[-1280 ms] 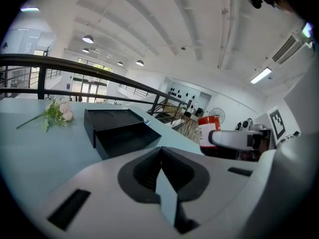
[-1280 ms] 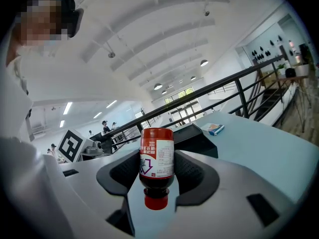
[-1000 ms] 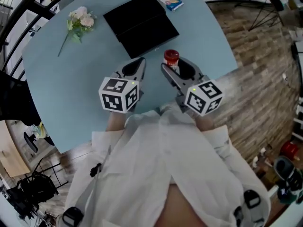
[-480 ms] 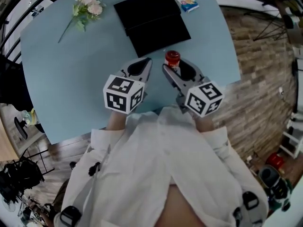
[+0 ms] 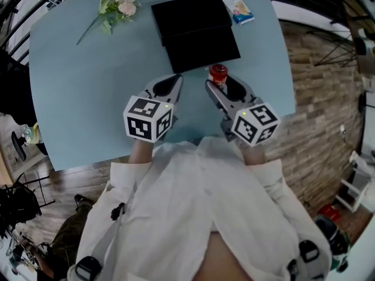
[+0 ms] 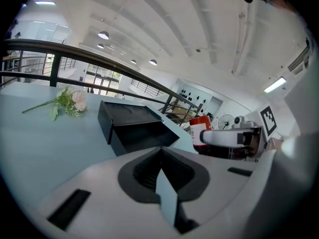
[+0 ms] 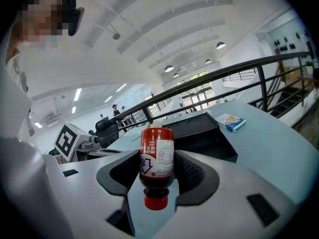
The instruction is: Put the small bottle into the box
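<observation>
A small dark bottle (image 5: 218,73) with a red label and red cap is clamped in my right gripper (image 5: 218,82), just above the table at the near right corner of the black box (image 5: 202,48). In the right gripper view the bottle (image 7: 157,158) lies between the jaws with its cap toward the camera, and the box (image 7: 199,131) is just behind it. The box is open, its lid (image 5: 190,12) lying flat behind the tray. My left gripper (image 5: 169,85) is shut on nothing, beside the right one in front of the box (image 6: 132,126).
A sprig of pink flowers (image 5: 119,2) lies at the table's far left. A small blue and white packet (image 5: 240,9) sits right of the box lid. The light blue table (image 5: 82,86) ends close to the right of my right gripper, over wooden floor.
The head view has shifted, so the box and flowers sit further right in frame. Both grippers keep their pose, the right one still holding the bottle, slightly nearer the box.
</observation>
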Available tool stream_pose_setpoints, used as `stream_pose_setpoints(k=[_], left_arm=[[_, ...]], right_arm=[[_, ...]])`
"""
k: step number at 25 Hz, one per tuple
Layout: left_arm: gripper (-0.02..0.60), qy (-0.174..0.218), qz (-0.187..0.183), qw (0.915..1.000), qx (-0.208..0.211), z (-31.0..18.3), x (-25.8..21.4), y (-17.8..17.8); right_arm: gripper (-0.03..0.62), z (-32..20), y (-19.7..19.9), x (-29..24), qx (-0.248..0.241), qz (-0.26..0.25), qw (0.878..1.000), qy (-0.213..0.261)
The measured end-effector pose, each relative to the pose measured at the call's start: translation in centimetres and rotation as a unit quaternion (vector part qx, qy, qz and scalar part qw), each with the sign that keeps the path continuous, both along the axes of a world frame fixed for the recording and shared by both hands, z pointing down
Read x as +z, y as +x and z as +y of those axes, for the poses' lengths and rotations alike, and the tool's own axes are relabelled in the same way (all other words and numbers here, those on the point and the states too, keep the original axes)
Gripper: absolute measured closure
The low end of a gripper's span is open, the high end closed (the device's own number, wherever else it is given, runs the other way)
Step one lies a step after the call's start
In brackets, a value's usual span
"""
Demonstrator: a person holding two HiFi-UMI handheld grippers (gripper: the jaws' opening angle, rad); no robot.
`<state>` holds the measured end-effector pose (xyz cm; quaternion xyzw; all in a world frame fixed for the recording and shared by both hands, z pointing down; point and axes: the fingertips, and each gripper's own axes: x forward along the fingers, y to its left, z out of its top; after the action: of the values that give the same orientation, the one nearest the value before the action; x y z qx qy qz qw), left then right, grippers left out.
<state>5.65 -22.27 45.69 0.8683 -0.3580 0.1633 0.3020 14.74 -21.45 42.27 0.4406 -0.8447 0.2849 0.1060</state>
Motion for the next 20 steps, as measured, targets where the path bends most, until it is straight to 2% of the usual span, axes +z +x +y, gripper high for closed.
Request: stream_pose_setpoints(k=[6,12,20], left_arm=[[0.578,-0.003,0.015,0.9989,-0.044,-0.5,-0.4,0.5],[0.577,0.005,0.017,0.9982,-0.058,-1.1,-1.1,2.3],[0.578,0.003,0.016,0.9962,-0.086,-1.6,-1.0,2.8]], right_arm=[[0.389,-1.6,-0.1,-0.8,-0.041,0.004,0.999,0.007],[0.388,-2.5,0.0,-1.4,-0.082,0.01,0.997,0.009],[0.39,-4.2,0.3,-1.3,-0.132,0.033,0.991,0.016]])
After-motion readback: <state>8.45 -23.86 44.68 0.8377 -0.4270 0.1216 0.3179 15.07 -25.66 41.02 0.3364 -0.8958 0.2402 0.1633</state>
